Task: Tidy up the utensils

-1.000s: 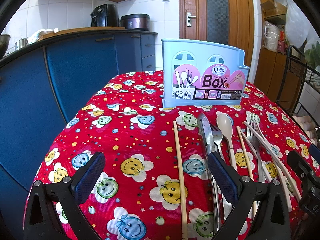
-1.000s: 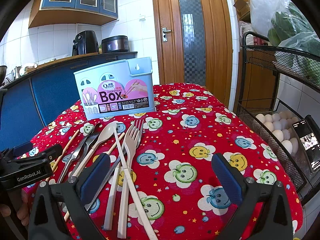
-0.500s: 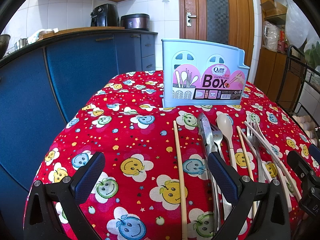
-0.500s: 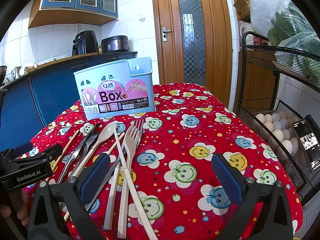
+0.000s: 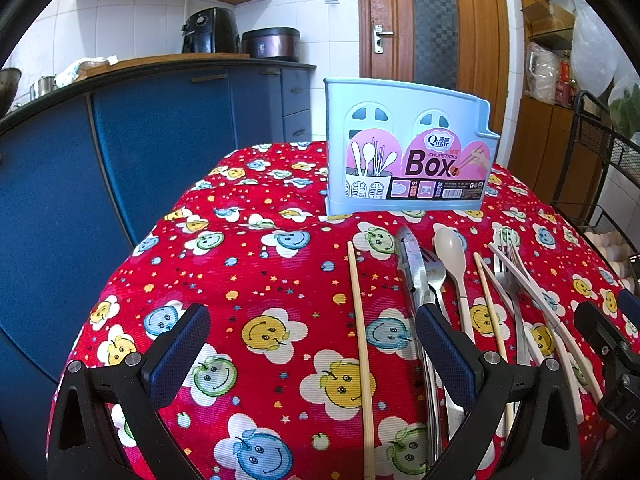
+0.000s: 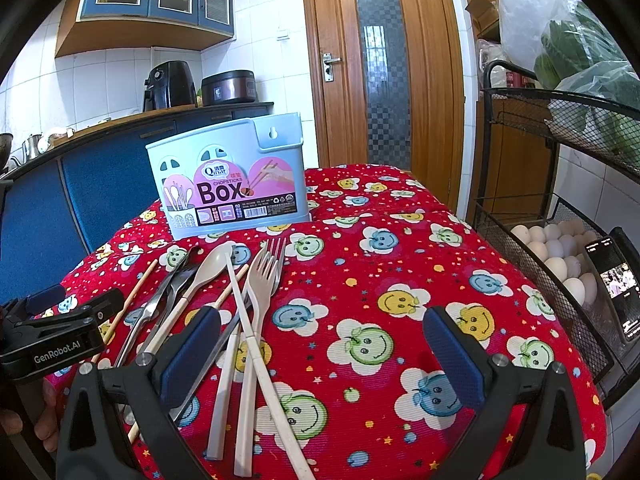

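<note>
A pale blue chopsticks box [image 5: 404, 152] [image 6: 232, 184] stands upright at the far side of the table. In front of it lie loose utensils: a lone wooden chopstick [image 5: 360, 336], metal tongs [image 5: 414, 264], a beige spoon [image 5: 452, 256] [image 6: 204, 276], a beige fork [image 6: 258, 284], a metal fork [image 6: 276, 252] and more chopsticks [image 6: 248, 332]. My left gripper [image 5: 312, 352] hovers open over the lone chopstick. My right gripper [image 6: 320, 356] hangs open above the cloth, right of the pile, holding nothing.
The table wears a red smiley-flower cloth [image 6: 400, 280]. Blue kitchen cabinets [image 5: 140, 152] stand close on the left. A black wire rack with eggs [image 6: 560, 248] and a phone [image 6: 616, 284] stands at the right. A wooden door [image 6: 380, 72] is behind.
</note>
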Demonstrator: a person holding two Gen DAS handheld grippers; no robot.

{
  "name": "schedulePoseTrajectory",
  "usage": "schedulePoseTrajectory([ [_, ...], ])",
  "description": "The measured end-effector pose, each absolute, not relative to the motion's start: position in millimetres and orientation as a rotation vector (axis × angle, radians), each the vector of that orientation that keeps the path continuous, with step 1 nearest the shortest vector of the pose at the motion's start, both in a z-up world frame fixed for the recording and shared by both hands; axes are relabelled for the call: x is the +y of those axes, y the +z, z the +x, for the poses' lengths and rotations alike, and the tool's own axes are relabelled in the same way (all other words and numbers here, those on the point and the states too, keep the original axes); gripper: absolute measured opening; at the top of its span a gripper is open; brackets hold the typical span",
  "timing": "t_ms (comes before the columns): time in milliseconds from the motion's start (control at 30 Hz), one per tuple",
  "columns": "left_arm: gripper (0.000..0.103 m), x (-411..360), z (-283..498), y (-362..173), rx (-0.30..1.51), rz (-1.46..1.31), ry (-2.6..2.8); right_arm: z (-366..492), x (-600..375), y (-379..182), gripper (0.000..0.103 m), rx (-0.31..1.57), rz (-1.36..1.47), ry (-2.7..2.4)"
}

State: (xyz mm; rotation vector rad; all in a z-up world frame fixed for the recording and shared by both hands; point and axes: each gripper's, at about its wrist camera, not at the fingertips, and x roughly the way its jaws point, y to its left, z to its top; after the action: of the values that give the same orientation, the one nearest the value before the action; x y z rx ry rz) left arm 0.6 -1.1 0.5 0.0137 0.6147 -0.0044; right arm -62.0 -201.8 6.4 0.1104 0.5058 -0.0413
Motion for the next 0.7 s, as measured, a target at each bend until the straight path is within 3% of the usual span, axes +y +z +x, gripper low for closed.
schedulePoseTrajectory([
  [567,0.102,-4,12,0,0.668,0.029,-0.033,-42,-206,12,0.103,0.646,0.09,0.03],
  [700,0.102,-7,18,0,0.697,0.038,-0.049,-35,-204,13,0.092,0.691,0.085,0.064],
])
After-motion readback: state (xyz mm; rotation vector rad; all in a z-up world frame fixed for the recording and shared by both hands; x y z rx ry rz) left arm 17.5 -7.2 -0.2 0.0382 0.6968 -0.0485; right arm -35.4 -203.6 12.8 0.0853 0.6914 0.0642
